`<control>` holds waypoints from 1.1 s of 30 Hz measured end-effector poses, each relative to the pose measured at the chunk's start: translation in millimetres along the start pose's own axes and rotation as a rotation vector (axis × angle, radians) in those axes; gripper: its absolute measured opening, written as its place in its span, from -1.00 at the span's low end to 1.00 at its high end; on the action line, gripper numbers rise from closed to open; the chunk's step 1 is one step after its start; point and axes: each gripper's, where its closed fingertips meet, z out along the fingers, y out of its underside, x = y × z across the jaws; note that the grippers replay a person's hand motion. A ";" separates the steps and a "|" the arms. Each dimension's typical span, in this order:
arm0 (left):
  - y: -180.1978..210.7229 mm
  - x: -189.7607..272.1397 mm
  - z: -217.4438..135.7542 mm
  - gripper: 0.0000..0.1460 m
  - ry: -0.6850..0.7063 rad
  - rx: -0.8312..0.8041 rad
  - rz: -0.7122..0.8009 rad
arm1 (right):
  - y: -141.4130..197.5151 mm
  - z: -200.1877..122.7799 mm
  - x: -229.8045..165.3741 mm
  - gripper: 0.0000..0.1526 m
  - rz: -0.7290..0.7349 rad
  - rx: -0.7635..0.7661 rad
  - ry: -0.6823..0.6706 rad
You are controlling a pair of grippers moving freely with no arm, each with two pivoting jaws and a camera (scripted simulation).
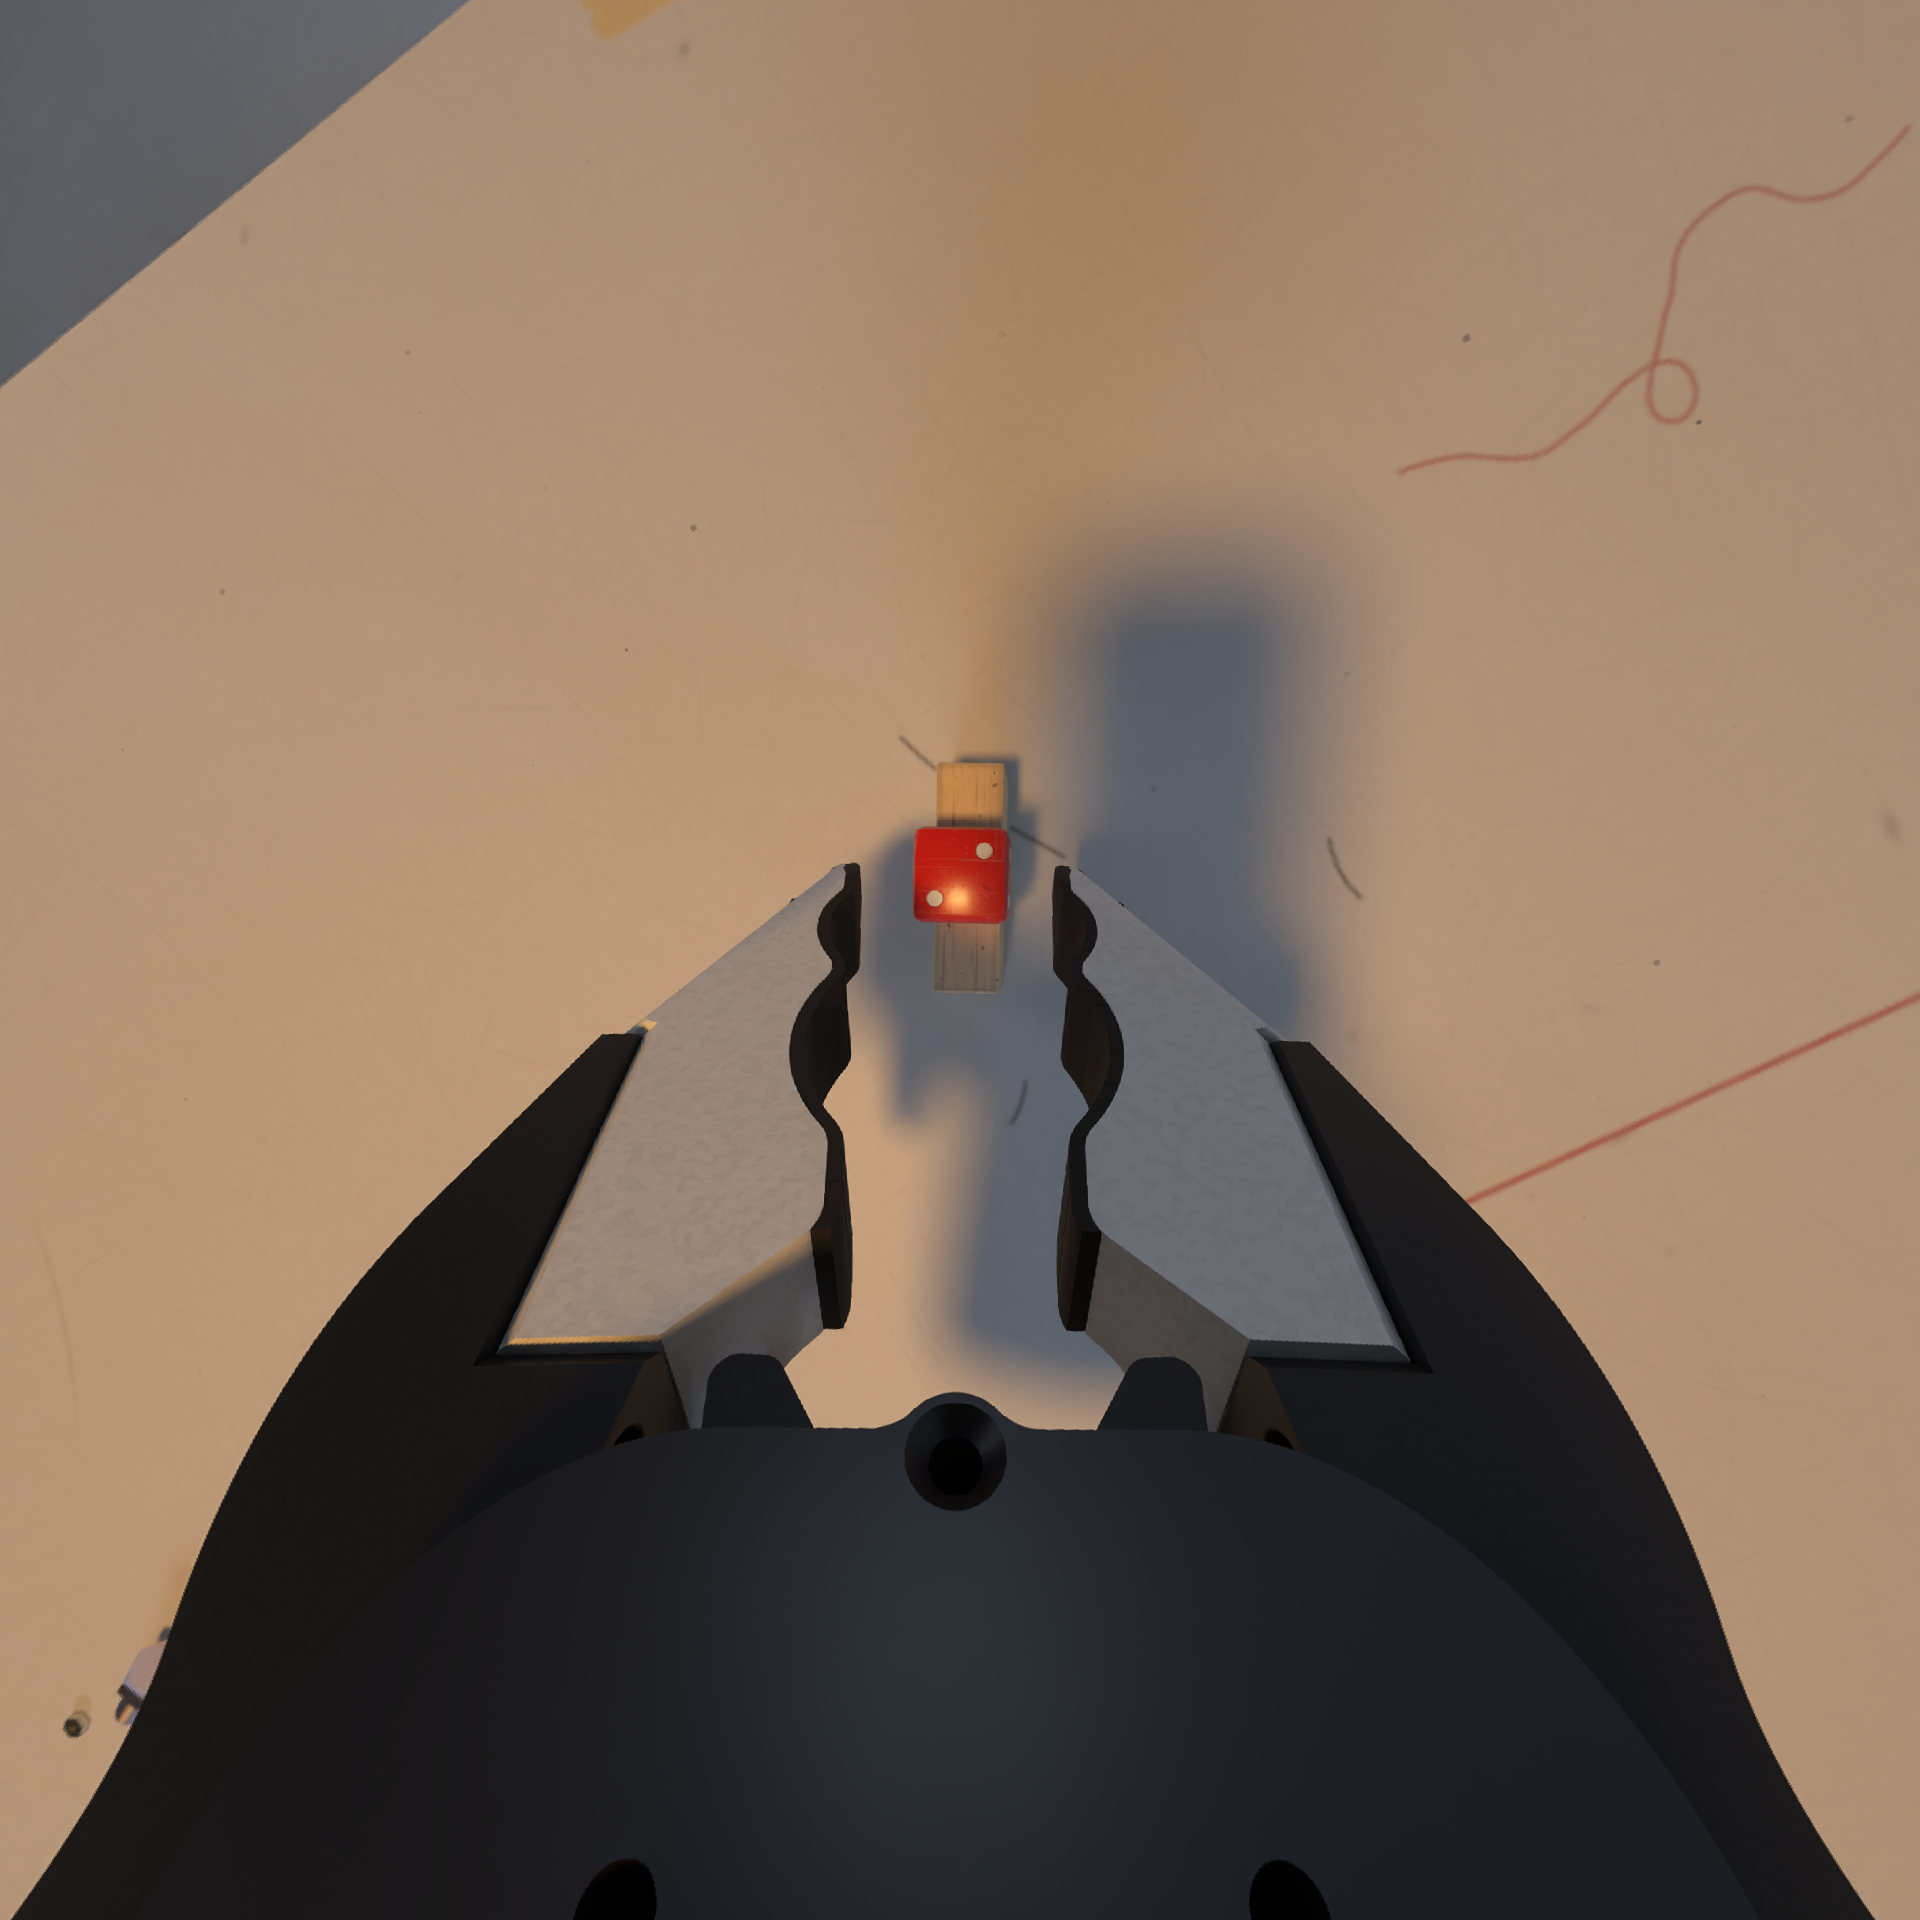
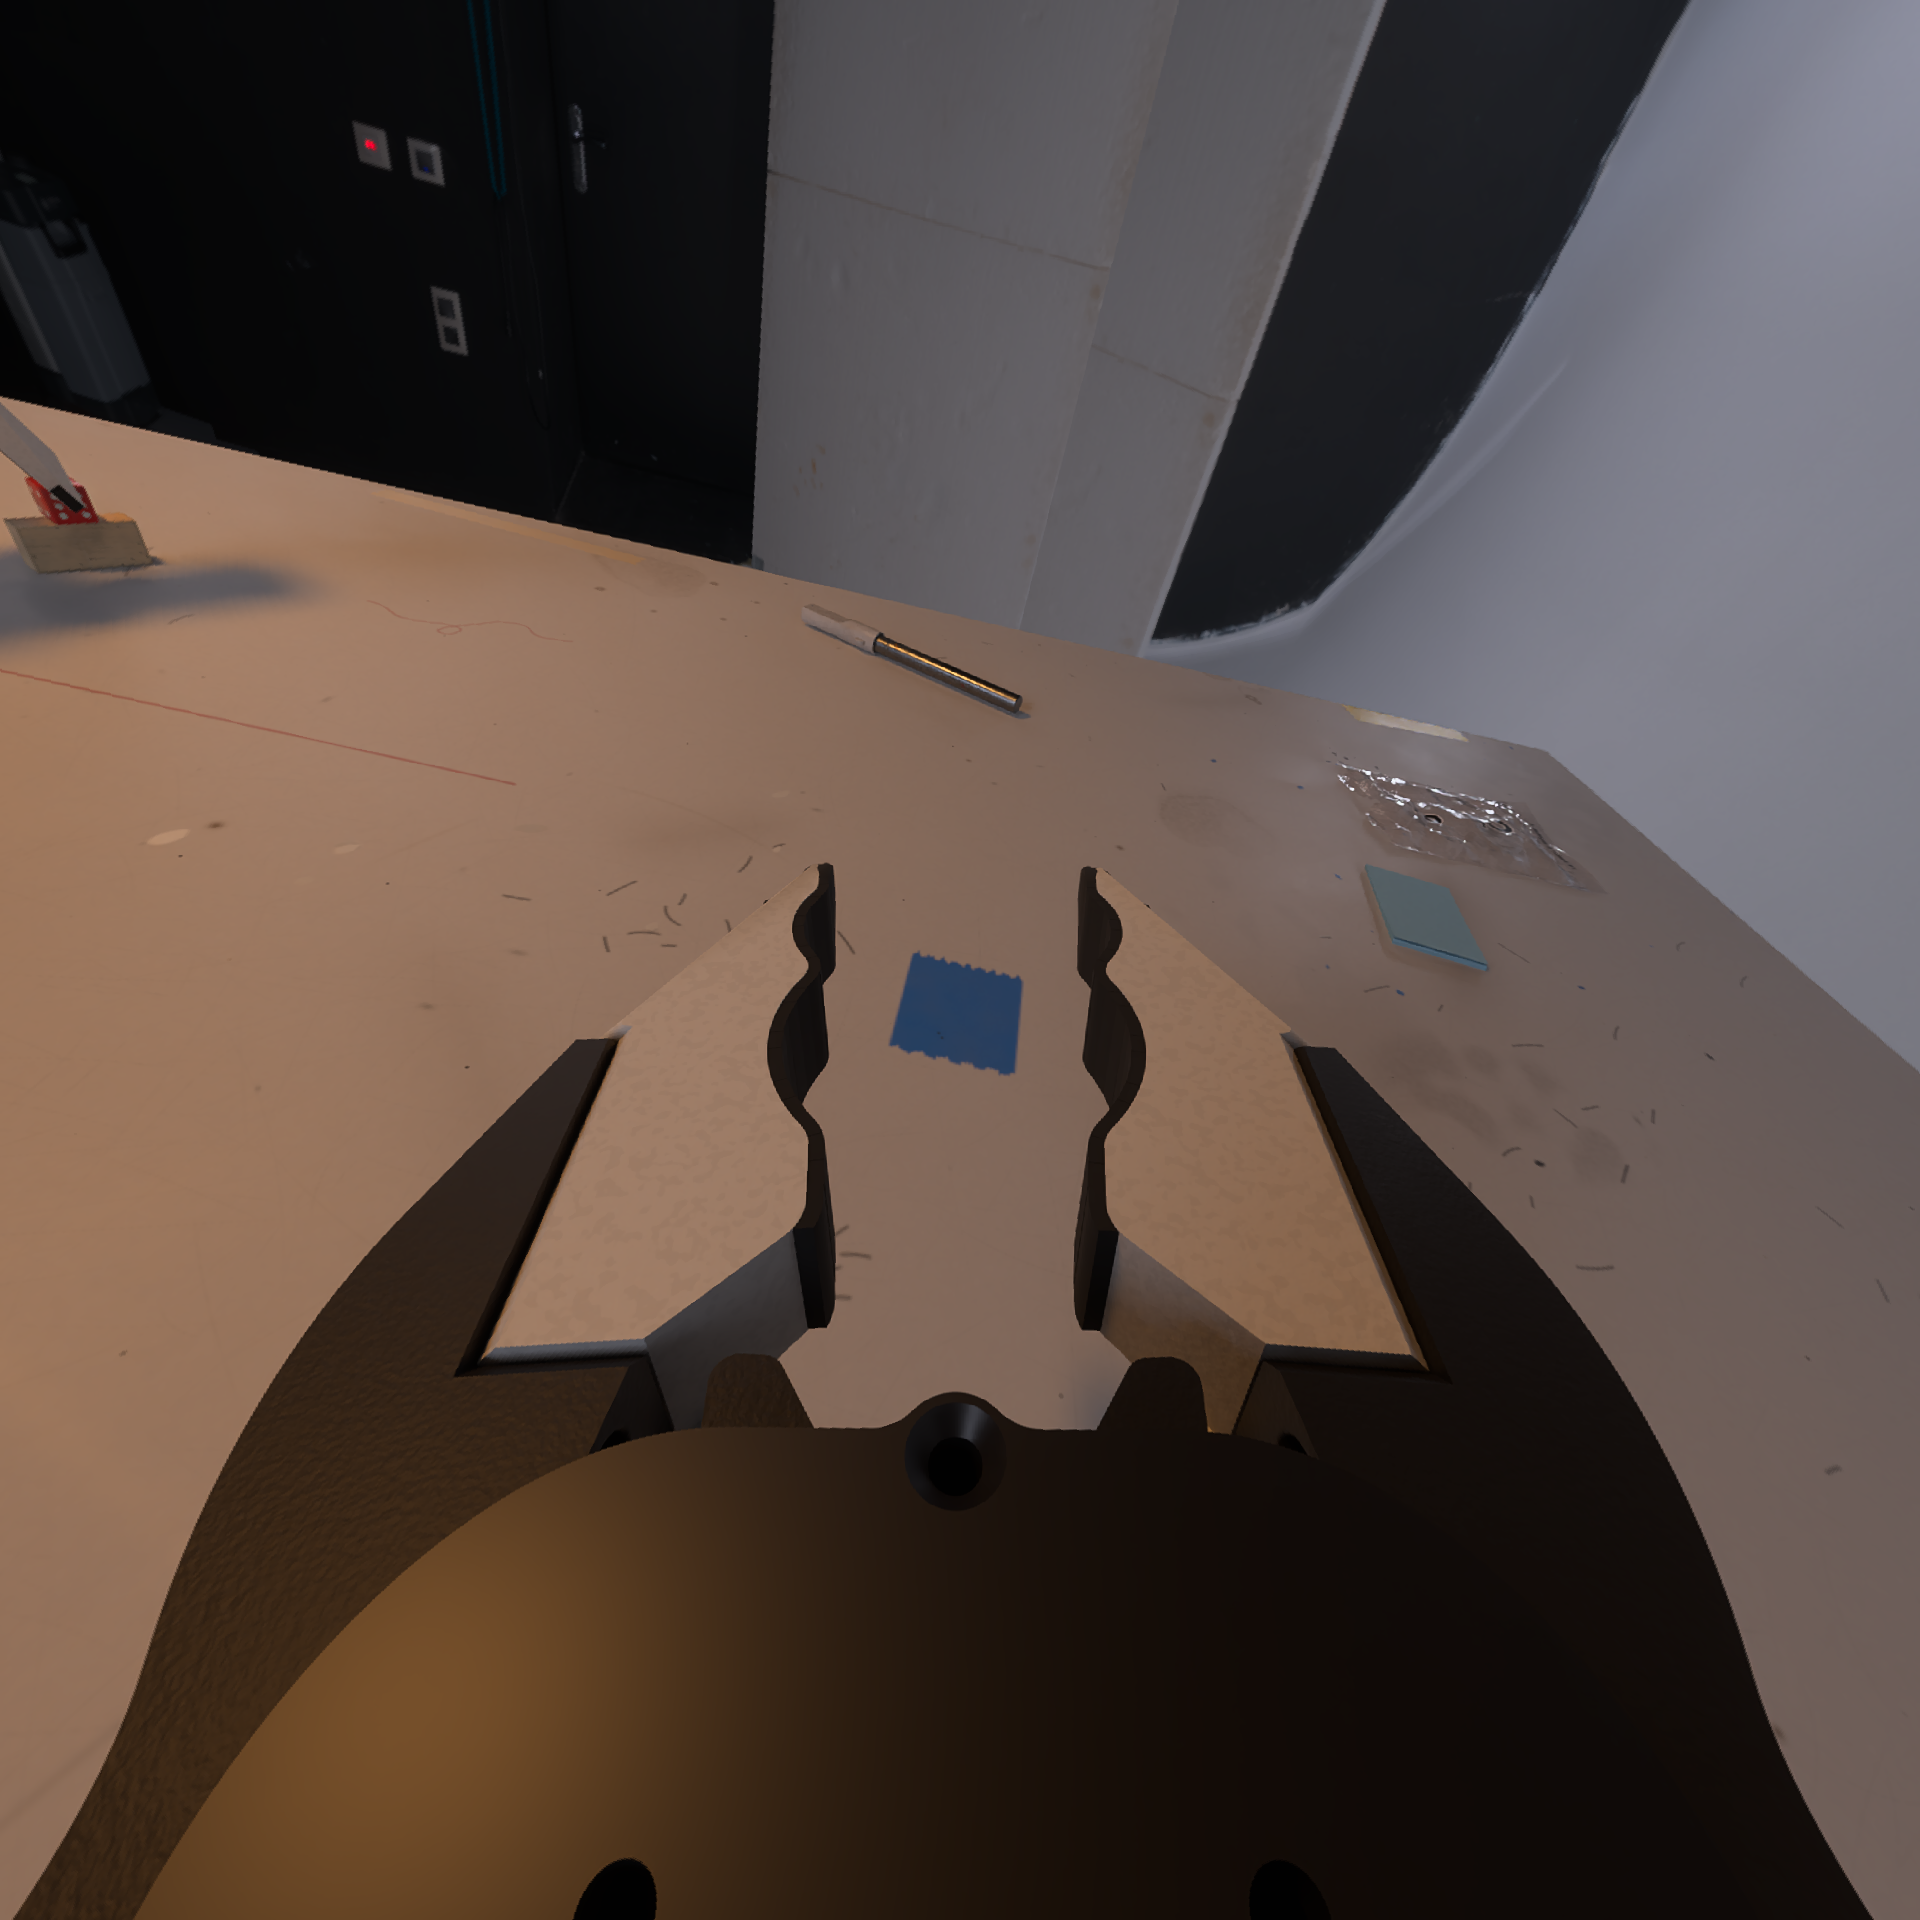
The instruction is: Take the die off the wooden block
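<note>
A red die (image 1: pixel 961 875) with white pips sits on a narrow wooden block (image 1: pixel 971 792) lying on the tan table. My left gripper (image 1: pixel 956 871) hangs above it, open, with one fingertip on each side of the die and a gap on both sides. In the right wrist view the die (image 2: pixel 64 506) and the block (image 2: pixel 83 542) show far off at the left edge, with a finger of the left gripper (image 2: pixel 26 447) reaching down to them. My right gripper (image 2: pixel 956 873) is open and empty over the table, away from the die.
A blue patch (image 2: pixel 958 1013) lies between the right fingers. A pen-like tool (image 2: pixel 914 660), a light blue pad (image 2: pixel 1429 920) and a crumpled foil piece (image 2: pixel 1455 821) lie farther off. Red lines (image 1: pixel 1662 1101) mark the table. The table's edge (image 1: pixel 208 229) runs upper left.
</note>
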 end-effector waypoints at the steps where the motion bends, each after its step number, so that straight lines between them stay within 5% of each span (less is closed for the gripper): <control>1: 0.0 -0.9 0.8 -0.51 -0.005 -0.001 0.002 | -0.1 -0.2 0.4 -0.39 0.002 0.001 0.001; 12: 1.4 -2.1 2.5 -0.74 -0.026 -0.003 0.026 | -1.2 -1.3 2.6 -0.39 -0.006 0.009 0.013; 20: -22.3 18.8 -61.4 -0.74 -0.031 0.162 0.108 | 2.3 1.8 -1.7 -0.39 -0.018 -0.012 0.001; 28: -26.3 124.4 -144.7 -0.74 0.153 0.334 0.370 | 3.5 4.1 -9.1 -0.40 -0.019 -0.020 -0.022; 33: 1.2 213.9 -167.6 -0.74 0.321 0.371 0.567 | 4.0 5.2 -14.0 -0.40 -0.032 -0.028 -0.036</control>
